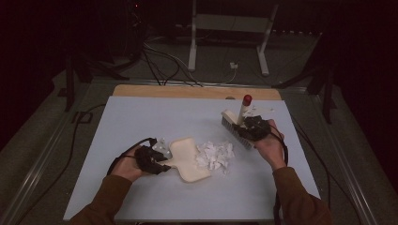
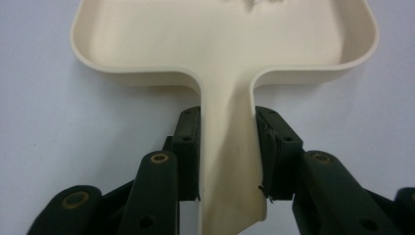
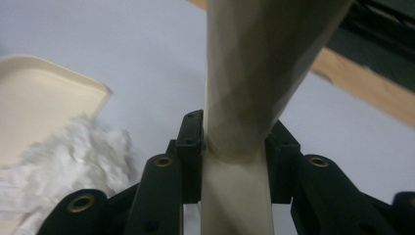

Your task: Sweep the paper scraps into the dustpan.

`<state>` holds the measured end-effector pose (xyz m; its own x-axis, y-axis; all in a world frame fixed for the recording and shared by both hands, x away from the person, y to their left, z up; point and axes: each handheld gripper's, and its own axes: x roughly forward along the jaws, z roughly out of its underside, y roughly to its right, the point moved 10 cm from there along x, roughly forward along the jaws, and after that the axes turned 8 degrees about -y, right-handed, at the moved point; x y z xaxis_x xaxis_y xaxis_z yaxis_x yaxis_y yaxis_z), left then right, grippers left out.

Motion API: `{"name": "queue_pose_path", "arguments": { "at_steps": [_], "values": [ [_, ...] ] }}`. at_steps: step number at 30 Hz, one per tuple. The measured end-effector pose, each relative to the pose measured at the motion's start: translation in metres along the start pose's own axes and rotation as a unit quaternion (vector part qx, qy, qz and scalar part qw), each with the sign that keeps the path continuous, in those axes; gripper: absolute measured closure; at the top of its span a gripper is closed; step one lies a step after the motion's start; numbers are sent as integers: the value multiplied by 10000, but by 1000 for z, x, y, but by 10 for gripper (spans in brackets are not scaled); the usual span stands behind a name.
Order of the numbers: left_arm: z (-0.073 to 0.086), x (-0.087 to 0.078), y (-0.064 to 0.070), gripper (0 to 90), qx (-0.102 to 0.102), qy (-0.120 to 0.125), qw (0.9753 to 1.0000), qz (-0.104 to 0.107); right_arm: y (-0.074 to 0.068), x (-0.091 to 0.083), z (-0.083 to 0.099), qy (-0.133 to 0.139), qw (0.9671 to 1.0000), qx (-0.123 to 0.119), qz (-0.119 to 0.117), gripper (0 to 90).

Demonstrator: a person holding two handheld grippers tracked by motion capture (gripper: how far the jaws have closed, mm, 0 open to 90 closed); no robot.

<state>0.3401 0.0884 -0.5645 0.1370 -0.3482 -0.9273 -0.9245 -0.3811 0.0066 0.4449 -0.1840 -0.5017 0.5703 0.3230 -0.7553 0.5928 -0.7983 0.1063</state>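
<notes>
Dark floor with trailing cables [image 1: 159,65] and a white metal frame [image 1: 230,28] lies beyond the pale worktop [image 1: 141,117], whose far edge shows a strip of bare wood. From the high view, a cream dustpan [image 1: 187,159] sits near the middle, its handle pointing left toward the left gripper [image 1: 157,161]. A heap of torn white paper [image 1: 216,155] lies just right of the pan's mouth, touching it. Farther right, the right gripper [image 1: 251,129] holds a cream brush [image 1: 236,126] with dark bristles down on the worktop and a red-tipped handle rising up and away. More white scraps lie just beyond the brush.

Left gripper view: the fingers [image 2: 188,152] are narrowed onto the dustpan [image 2: 220,39] handle, one pad on each side, the pan flat on the worktop with a few scraps at its far lip.

Right gripper view: the fingers [image 3: 190,152] clamp the brush [image 3: 259,73] handle, which widens upward. Paper [image 3: 73,161] is heaped at the left, against the dustpan [image 3: 39,103] edge.
</notes>
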Motion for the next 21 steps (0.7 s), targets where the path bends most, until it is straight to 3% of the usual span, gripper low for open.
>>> {"name": "queue_pose_path", "arguments": {
  "at_steps": [5, 11, 14, 17, 21],
  "values": [
    [-1, 1, 1, 663, 2, 3, 10000, 6, -1, 1, 18, -313, 9980, 359, 415, 672],
    [-2, 1, 2, 663, 19, -8, 10000, -2, 1, 2, 27, -484, 9940, 485, 847, 672],
    [-2, 2, 2, 663, 16, -15, 10000, 3, -2, 5, 32, -579, 9934, 506, 851, 672],
    [-2, 2, 3, 663, 22, -23, 10000, 9, -10, 7, 35, -539, 9943, 658, 645, 672],
    [-3, 2, 3, 663, 21, -15, 10000, 16, -18, 7, 36, -536, 9942, 741, 563, 672]
  ]
}}
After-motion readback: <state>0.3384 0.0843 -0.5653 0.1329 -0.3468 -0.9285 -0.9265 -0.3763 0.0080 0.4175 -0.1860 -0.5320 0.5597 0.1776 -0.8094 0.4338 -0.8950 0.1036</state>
